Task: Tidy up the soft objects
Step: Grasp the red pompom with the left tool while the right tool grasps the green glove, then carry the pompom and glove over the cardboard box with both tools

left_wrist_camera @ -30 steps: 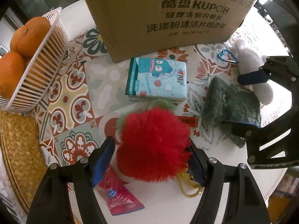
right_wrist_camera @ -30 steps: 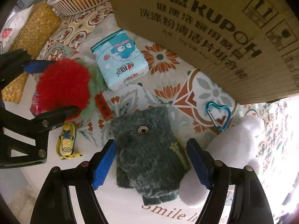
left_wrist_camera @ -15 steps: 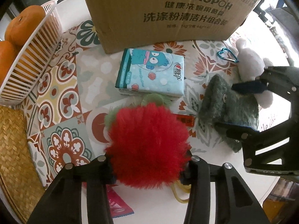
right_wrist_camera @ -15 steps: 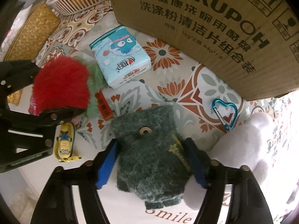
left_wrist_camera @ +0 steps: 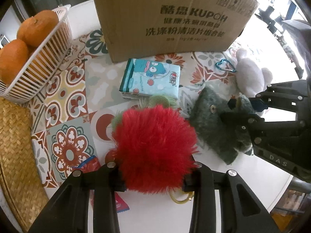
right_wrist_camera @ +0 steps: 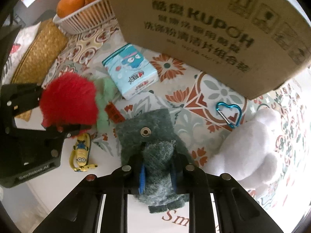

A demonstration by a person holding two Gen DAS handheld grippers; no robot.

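My left gripper (left_wrist_camera: 153, 176) is shut on a fluffy red pom-pom toy (left_wrist_camera: 155, 151) with green leaves, held a little above the patterned tablecloth; it also shows in the right wrist view (right_wrist_camera: 68, 103). My right gripper (right_wrist_camera: 157, 172) is shut on a dark green knitted glove (right_wrist_camera: 155, 136), bunching it between the jaws; the glove also shows in the left wrist view (left_wrist_camera: 219, 128). A white plush toy (right_wrist_camera: 254, 147) lies to the right. A large KUPOH cardboard box (left_wrist_camera: 171, 17) stands behind.
A blue tissue pack (left_wrist_camera: 149, 79) lies before the box. A white basket (left_wrist_camera: 37, 62) of oranges stands at the left on a woven mat (left_wrist_camera: 13, 155). A blue heart carabiner (right_wrist_camera: 229, 112), a yellow minion keychain (right_wrist_camera: 81, 153) and a red packet (left_wrist_camera: 91, 165) lie on the cloth.
Both grippers closed: the left squeezed onto the red pom-pom, the right onto the green glove. Both have risen slightly with their objects.
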